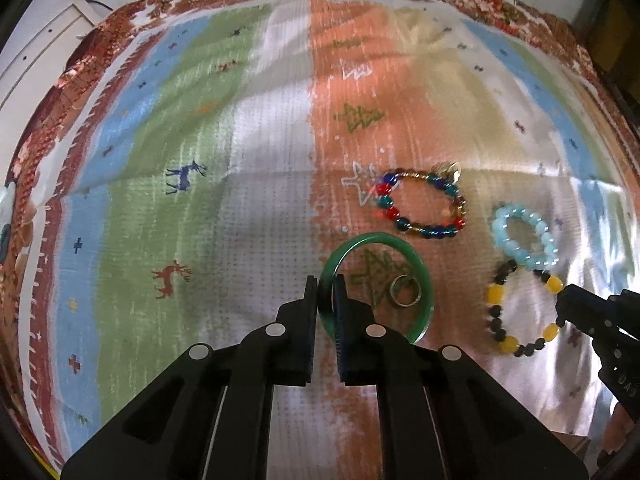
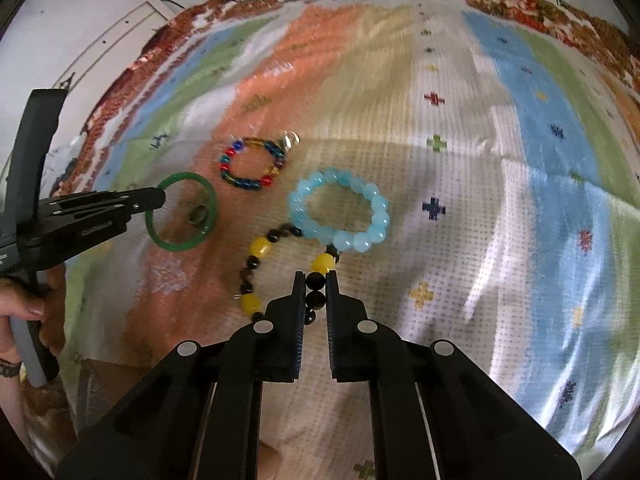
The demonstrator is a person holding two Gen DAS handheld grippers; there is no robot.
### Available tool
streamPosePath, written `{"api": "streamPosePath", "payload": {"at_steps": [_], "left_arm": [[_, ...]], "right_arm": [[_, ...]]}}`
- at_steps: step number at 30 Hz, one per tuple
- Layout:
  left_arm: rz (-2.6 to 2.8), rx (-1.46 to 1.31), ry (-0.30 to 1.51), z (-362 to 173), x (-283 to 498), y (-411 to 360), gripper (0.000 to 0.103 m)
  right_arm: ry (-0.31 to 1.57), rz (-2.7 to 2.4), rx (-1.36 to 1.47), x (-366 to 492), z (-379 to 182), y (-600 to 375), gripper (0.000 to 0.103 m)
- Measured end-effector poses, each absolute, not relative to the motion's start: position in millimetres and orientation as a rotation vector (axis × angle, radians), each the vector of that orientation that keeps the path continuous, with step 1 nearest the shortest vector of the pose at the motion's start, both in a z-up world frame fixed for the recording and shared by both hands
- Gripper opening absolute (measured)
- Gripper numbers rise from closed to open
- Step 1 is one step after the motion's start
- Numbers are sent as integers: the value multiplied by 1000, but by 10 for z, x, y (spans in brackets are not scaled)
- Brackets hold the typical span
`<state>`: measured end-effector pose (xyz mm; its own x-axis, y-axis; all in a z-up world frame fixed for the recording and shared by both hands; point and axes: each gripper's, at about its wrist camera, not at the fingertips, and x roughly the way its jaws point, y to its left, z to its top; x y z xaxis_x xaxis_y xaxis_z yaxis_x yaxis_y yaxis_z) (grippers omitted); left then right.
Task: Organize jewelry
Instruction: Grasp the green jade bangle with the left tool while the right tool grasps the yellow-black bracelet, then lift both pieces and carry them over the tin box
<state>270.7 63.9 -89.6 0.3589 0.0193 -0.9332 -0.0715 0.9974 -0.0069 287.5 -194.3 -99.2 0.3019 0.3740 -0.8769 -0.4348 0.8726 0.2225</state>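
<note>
Green bangle [image 1: 420, 276] is lying on the striped cloth [image 1: 200, 200] covering the bench, a small metal ring [image 1: 405, 290] sitting inside it. Left tool [image 1: 326, 284] is clenching the bangle's near-left rim. Just right, the black-and-yellow bead bracelet [image 2: 256, 264] is lying touching the pale blue bead bracelet [image 2: 340, 212]; right tool [image 2: 315, 280] is gripping its dark beads. The multicoloured bead bracelet [image 1: 420, 206] is resting beyond the bangle, apart from it.
</note>
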Motion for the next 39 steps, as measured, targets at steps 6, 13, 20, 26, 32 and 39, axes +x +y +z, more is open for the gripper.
{"api": "streamPosePath", "payload": {"at_steps": [6,13,20,26,32,39], "left_arm": [[38,-76,1166,-733,2601,618,8],[18,-83,1131,-591,2487,549,8],[1,-88,1092,-433,2362,475,8],[-19,-92,1069,-343,2262,405,8],[-22,-104,1056,-284,2197,395,8],[-36,-109,1036,-216,2055,347,8]], "right_arm": [[1100,548,-71,2744,-831,-1984,10],[1074,543,-83,2654,-755,-2005,10],[1041,545,-99,2537,-660,-2055,10],[1000,536,-133,2419,-555,-2073,10],[979,538,-125,2343,-466,-2096,10],[957,545,-108,2264,-373,-2144,10]]}}
